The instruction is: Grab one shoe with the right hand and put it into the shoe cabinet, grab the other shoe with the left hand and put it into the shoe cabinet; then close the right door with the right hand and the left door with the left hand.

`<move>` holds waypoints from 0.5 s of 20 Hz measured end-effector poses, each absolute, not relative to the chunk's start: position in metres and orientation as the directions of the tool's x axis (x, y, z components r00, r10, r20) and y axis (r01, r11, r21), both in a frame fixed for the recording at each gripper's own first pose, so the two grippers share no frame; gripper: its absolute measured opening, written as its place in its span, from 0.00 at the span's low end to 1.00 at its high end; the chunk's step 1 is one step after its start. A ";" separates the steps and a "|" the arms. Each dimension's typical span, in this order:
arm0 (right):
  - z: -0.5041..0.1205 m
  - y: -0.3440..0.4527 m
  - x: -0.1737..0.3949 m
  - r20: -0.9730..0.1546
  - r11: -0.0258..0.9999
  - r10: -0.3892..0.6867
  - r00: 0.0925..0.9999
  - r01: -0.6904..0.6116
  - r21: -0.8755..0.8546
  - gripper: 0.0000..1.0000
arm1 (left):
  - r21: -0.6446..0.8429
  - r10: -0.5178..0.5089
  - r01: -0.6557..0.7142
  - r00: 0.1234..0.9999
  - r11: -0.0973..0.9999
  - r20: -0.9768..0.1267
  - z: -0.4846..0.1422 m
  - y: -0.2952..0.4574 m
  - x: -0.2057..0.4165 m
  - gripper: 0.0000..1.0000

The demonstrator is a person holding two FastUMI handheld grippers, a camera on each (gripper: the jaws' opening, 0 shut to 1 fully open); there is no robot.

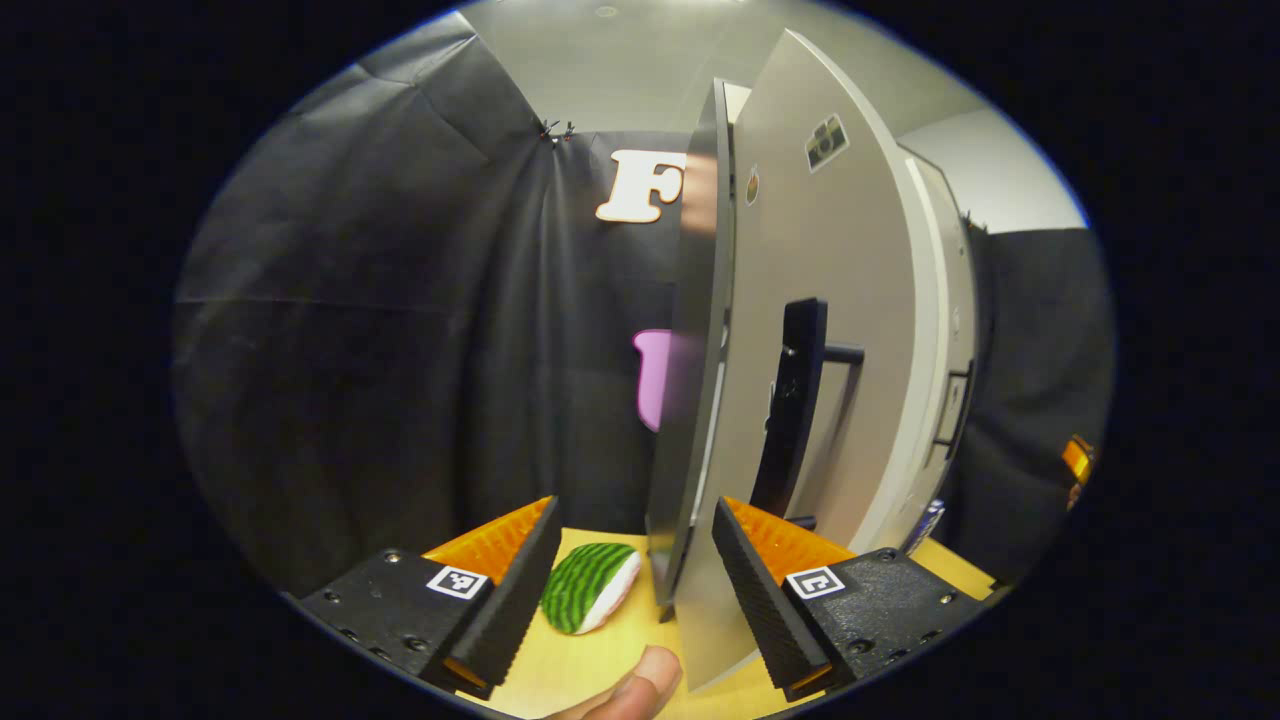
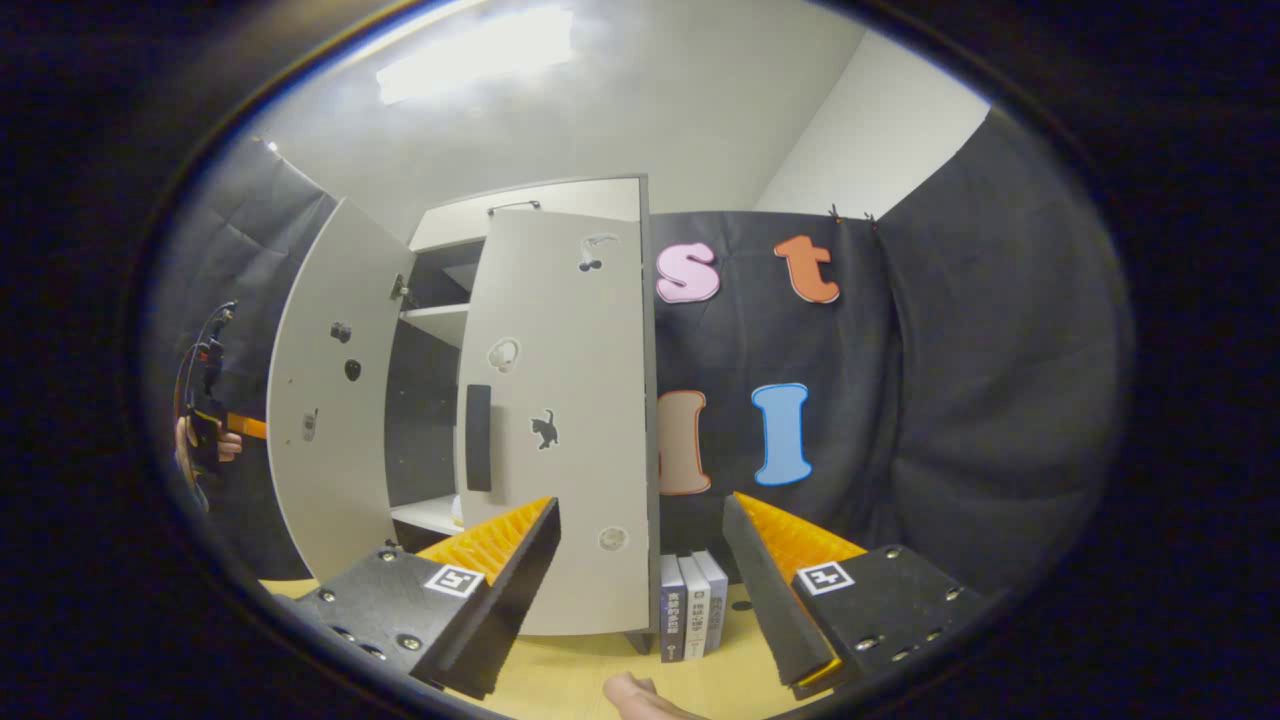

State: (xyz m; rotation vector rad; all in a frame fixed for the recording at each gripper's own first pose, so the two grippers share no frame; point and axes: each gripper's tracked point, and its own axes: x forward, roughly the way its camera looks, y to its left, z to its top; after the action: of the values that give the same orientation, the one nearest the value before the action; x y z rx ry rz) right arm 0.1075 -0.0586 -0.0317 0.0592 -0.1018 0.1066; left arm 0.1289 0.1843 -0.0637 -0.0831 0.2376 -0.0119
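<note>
A: Left tool [image 1: 634, 560]?
B: Released; left door [image 1: 820, 330] edge centre frame, between its fingers, untouched.
A: Right tool [image 2: 640, 560]?
B: Released; shoe cabinet [image 2: 540, 215] centre-left, right door [image 2: 560, 420] ajar; books [image 2: 692, 604] on desk [image 2: 560, 690].

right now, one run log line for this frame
left gripper: open, at left grey cabinet door edge | right gripper: open | right grey cabinet door: ajar

— What's around me here?
— Black cloth wall [image 2: 960, 380] hangs on both sides, a pale ceiling [image 2: 650, 110] with one bright light [image 2: 475, 55] overhead, and a yellow wooden tabletop [image 1: 610, 650] beneath my tongs.
</note>
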 end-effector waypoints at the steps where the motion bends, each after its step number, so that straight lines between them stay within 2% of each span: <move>1: -0.031 -0.053 0.103 0.105 0.990 0.118 0.988 -0.125 0.064 0.98 | -0.039 0.011 -0.019 0.977 0.999 -0.212 -0.062 0.186 0.134 0.90; 4: -0.035 -0.036 0.094 0.088 0.983 0.163 0.983 -0.169 0.071 0.98 | 0.014 0.070 -0.069 0.975 0.998 -0.210 -0.059 0.187 0.135 0.92; 8: -0.029 -0.022 0.086 0.110 0.985 0.171 0.979 -0.173 0.011 0.98 | -0.013 0.072 -0.077 0.968 0.997 -0.240 -0.059 0.184 0.134 0.89; 10: -0.028 -0.010 0.084 0.105 0.982 0.189 0.976 -0.190 0.000 0.98 | -0.013 0.062 -0.067 0.968 0.998 -0.244 -0.059 0.183 0.136 0.92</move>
State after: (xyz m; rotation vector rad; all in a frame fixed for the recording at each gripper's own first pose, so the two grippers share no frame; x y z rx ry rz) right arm 0.0836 -0.0102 -0.0283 0.0097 -0.1050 0.1915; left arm 0.1357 0.1833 -0.0588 -0.0214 0.2457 0.0650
